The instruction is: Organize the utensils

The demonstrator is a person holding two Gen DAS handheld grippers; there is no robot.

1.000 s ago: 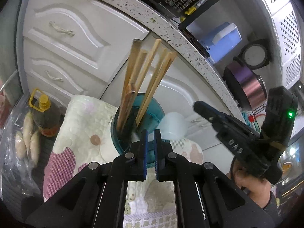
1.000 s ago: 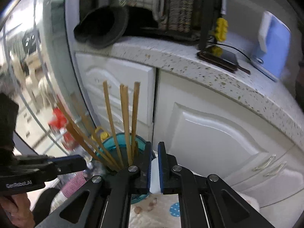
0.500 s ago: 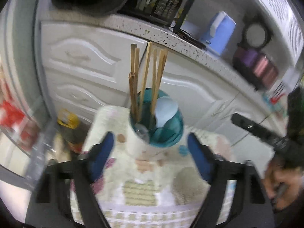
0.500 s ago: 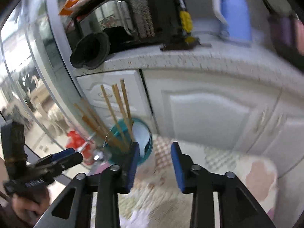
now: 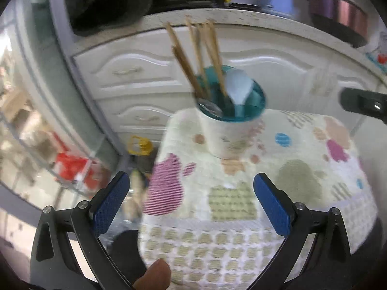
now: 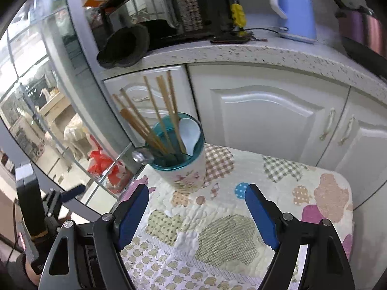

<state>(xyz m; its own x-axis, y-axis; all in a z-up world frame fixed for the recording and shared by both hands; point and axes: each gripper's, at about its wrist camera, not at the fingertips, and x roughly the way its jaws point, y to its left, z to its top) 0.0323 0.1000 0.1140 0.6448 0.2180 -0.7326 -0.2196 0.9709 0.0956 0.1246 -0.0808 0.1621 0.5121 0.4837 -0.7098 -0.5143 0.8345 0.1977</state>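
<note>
A white floral holder with a teal rim (image 5: 227, 130) (image 6: 186, 171) stands upright near the far left corner of a patchwork-covered table (image 5: 290, 193) (image 6: 241, 217). In it stand several wooden chopsticks (image 5: 198, 55) (image 6: 157, 113), a white spoon (image 5: 238, 87) (image 6: 189, 130) and a metal spoon (image 5: 209, 106) (image 6: 141, 156). My left gripper (image 5: 191, 201) hangs back from the holder, its jaws opening wide with nothing between them. My right gripper (image 6: 197, 212) is also back over the cloth, jaws opening and empty. Its tip shows at the right edge of the left wrist view (image 5: 362, 102).
White cabinet doors (image 6: 266, 116) and a speckled counter (image 6: 266, 50) stand close behind the table. On the counter are a blue kettle (image 6: 293, 7), a dark pan (image 6: 125, 46) and a purple pot (image 5: 343, 17). A glass door (image 6: 36, 96) is at the left.
Both grippers went from shut at the holder to wide open and drew back from it. The white spoon that the right gripper held now rests in the holder.
</note>
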